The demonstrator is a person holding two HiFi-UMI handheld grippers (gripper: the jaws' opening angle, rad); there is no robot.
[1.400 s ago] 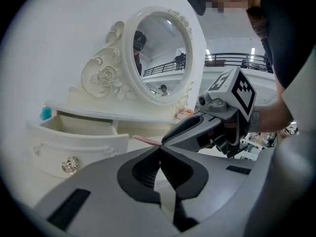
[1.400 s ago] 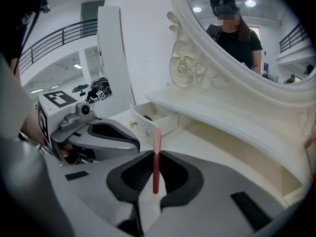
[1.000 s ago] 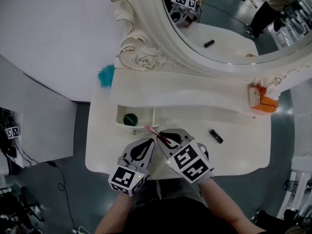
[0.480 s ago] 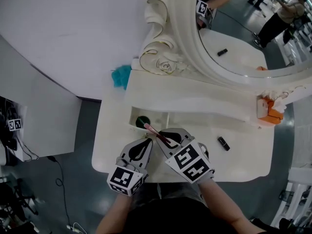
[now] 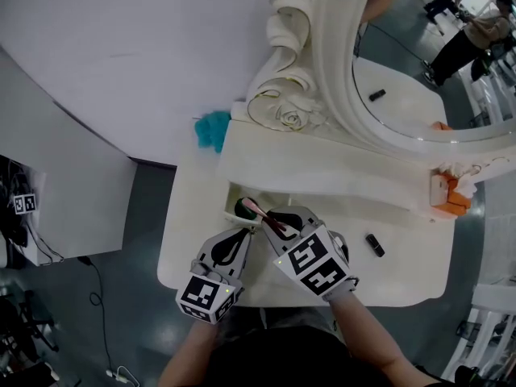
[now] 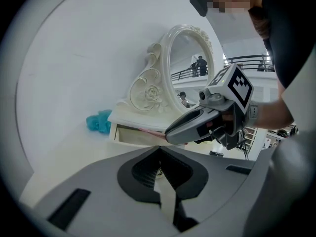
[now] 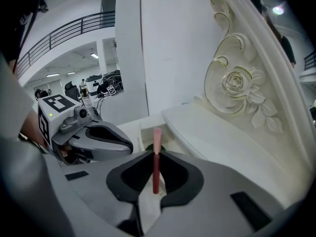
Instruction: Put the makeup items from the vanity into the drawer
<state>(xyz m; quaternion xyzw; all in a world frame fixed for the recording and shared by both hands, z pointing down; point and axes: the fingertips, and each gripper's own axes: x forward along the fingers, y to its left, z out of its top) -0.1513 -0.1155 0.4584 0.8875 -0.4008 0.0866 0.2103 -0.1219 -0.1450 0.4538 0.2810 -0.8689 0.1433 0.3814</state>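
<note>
Though a green pot point(image 5: 240, 209) lies in the open drawer point(image 5: 229, 199) and the right hand-held gripper point(image 5: 270, 221), clamped on a pink stick point(image 5: 255, 210), holds it over that drawer, the task seems about half done; the left hand-held gripper point(image 5: 245, 235) has its jaws together, empty; a black tube point(image 5: 375, 245) waits on the surface point(image 5: 403, 274).

Glossy cream vanity point(image 5: 189, 216), seemingly painted wood

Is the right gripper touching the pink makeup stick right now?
Touching. In the right gripper view, the right gripper has both jaws clamped on the pink makeup stick.
</note>
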